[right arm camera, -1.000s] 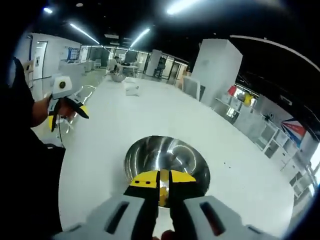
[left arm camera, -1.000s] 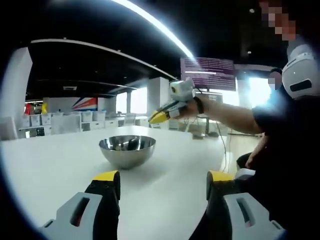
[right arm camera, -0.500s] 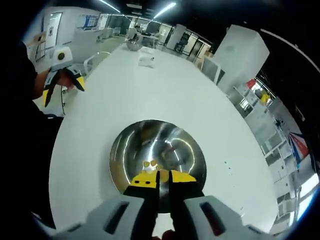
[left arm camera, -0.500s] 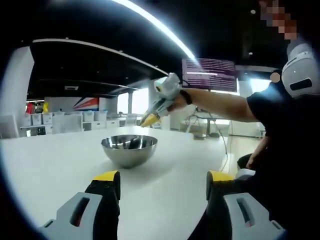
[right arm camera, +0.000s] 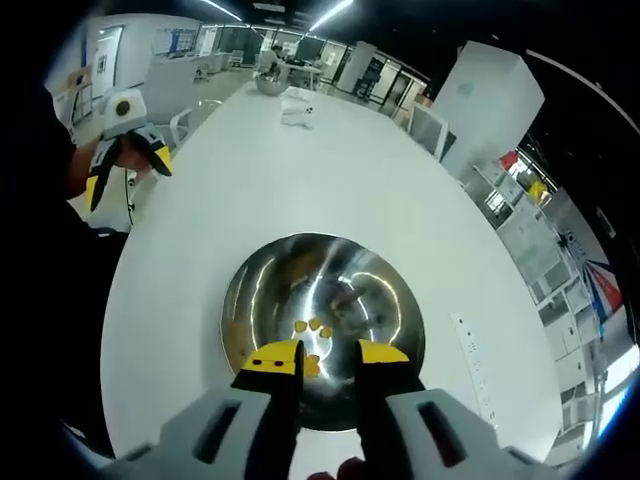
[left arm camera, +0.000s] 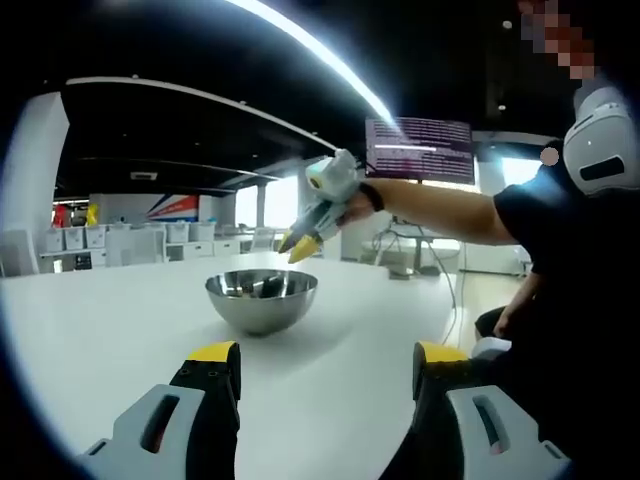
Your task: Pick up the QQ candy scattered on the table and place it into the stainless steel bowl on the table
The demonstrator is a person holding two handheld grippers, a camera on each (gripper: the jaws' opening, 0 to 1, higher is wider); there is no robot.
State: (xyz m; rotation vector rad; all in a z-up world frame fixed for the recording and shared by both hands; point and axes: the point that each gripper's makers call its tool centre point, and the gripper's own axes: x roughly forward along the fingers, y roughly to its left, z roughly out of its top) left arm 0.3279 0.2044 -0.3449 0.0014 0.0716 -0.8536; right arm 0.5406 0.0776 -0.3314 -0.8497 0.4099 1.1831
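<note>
The stainless steel bowl (right arm camera: 385, 290) lies right under my right gripper (right arm camera: 327, 357), whose yellow-tipped jaws stand open just above its near rim. A few small yellow QQ candies (right arm camera: 313, 326) rest on the bowl's bottom. In the left gripper view the bowl (left arm camera: 261, 310) stands on the white table (left arm camera: 110, 310), and the right gripper (left arm camera: 298, 246), held in a person's hand, points down over its right rim. My left gripper (left arm camera: 327, 358) hangs open and holds nothing, low over the table's near edge. It also appears at the left of the right gripper view as the left gripper (right arm camera: 128, 172).
A second metal bowl (right arm camera: 268, 85) and a small white object (right arm camera: 300, 116) lie at the table's far end. The person's dark-clothed body (left arm camera: 570, 300) is close at the table's side. White chairs and shelves line the room beyond the table edge.
My right gripper has come in over the bowl and its jaws, shut before, now stand apart. More yellow candy pieces show in the bowl. The left gripper has held still.
</note>
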